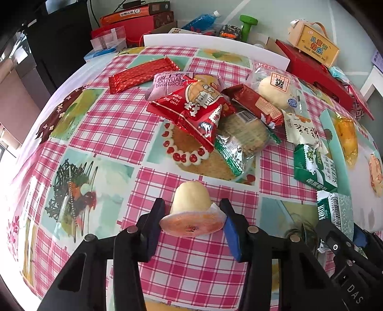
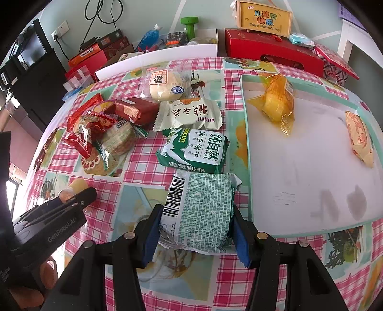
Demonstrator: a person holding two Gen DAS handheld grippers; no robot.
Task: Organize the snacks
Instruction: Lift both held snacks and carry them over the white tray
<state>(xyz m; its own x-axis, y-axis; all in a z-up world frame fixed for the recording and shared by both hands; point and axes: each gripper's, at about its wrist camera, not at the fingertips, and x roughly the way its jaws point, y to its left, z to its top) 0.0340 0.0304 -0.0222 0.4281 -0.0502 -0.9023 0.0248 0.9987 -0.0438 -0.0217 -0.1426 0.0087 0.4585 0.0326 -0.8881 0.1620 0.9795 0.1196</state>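
Note:
My left gripper (image 1: 192, 210) is shut on a small yellow jelly cup (image 1: 191, 203), held on its side just above the checked tablecloth. My right gripper (image 2: 197, 215) is shut on a green biscuit pack (image 2: 201, 210), its barcode side up, next to the white tray (image 2: 311, 191). A second green biscuit pack (image 2: 195, 150) lies just beyond it. The tray holds an orange-wrapped snack (image 2: 277, 100) and a yellow-orange pack (image 2: 360, 138). A heap of snacks (image 1: 210, 107) lies mid-table: red packs, a round cracker pack, a bun, a cream pack.
A long red pack (image 1: 141, 74) lies at the far left of the heap. Behind the table stand red boxes (image 2: 273, 55), a yellow gift box (image 2: 264, 18), a blue bottle (image 2: 149, 37) and a green dumbbell (image 2: 190, 25). The left gripper shows at the right wrist view's lower left (image 2: 55, 215).

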